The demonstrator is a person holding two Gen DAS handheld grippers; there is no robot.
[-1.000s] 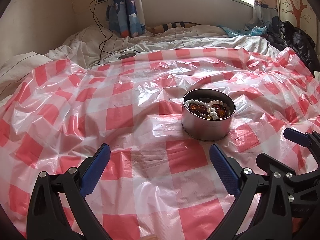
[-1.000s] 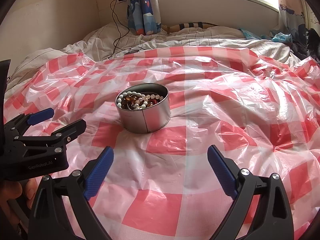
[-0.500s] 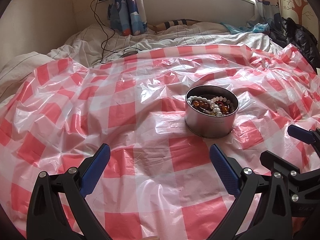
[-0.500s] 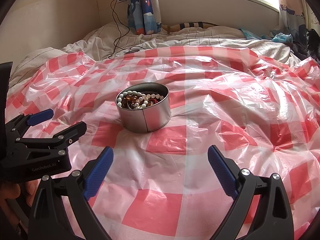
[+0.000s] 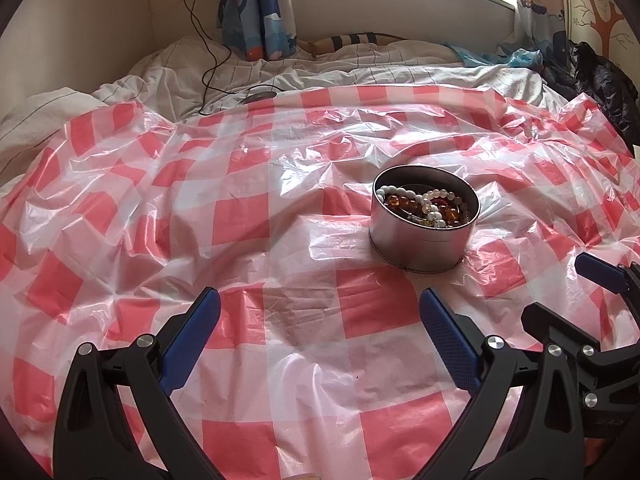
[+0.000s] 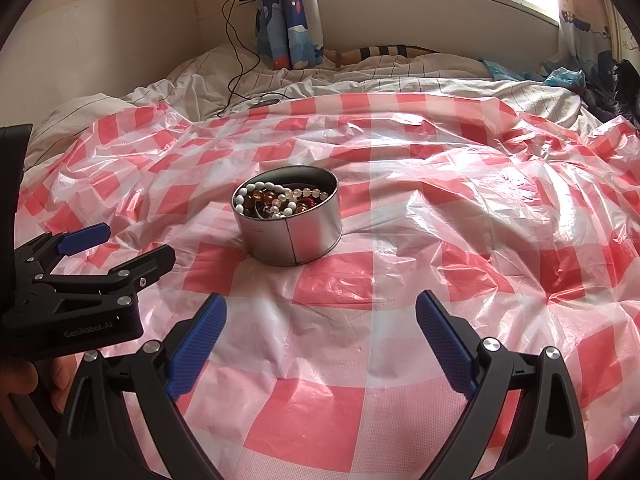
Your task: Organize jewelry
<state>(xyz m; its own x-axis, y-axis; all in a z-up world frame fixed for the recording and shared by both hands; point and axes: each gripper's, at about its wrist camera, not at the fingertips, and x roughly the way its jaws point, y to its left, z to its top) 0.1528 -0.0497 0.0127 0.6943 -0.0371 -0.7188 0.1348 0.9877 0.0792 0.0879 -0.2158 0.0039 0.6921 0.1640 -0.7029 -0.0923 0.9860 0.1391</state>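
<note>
Little shifted since earlier: round tin (image 5: 425,222) nearer left gripper (image 5: 320,322). Both grippers' fingers wide apart, empty. Bead bracelets (image 6: 276,200) slippery, loose; pinch one strand.

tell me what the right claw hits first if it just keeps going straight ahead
Probably the checked plastic sheet first. The right claw points slightly right of the metal tin, which sits ahead and a little left, so it may clip the tin's right side; depth is unclear.

A round, shallow silver metal tin (image 5: 424,236), upright and lidless, sits on the bed toward one o'clock in the left view, filled with tangled white, amber and reddish beaded bracelets (image 5: 428,206).
</note>
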